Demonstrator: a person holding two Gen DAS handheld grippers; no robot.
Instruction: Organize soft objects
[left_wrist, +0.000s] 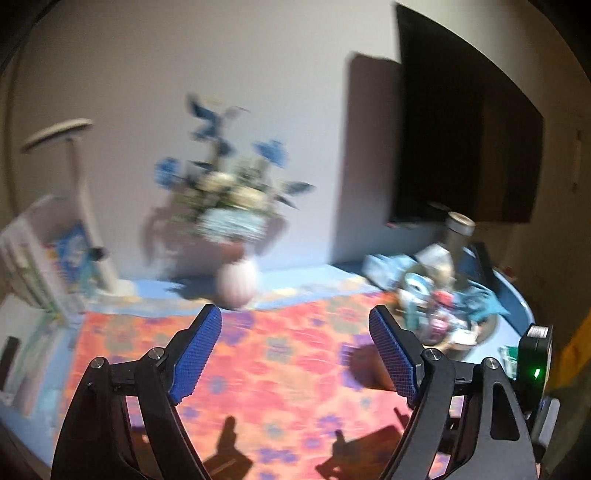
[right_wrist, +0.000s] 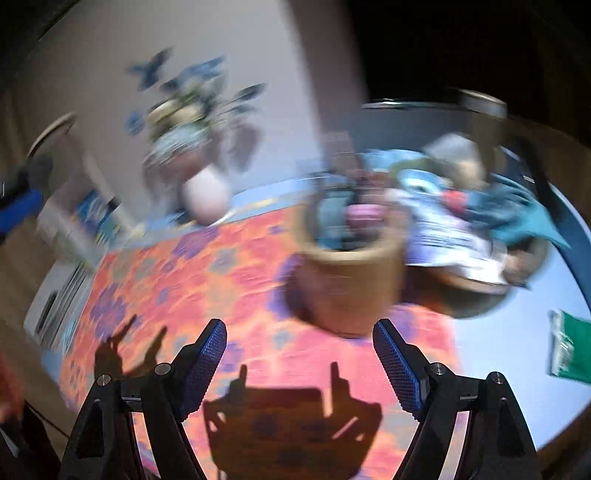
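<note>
My left gripper (left_wrist: 295, 317) is open and empty above an orange and purple flowered cloth (left_wrist: 266, 362). A heap of soft things (left_wrist: 443, 295), with a teal cloth, lies at the right of the round table. My right gripper (right_wrist: 299, 332) is open and empty, just short of a round tan basket (right_wrist: 351, 273) holding dark and pink soft items. The heap with the teal cloth (right_wrist: 524, 214) lies behind it to the right. The right wrist view is motion-blurred.
A pink vase with blue and cream flowers (left_wrist: 236, 280) stands at the back of the table. A dark TV (left_wrist: 465, 125) hangs on the wall. A white rack (left_wrist: 40, 266) stands at left. A green packet (right_wrist: 569, 343) lies at the right edge.
</note>
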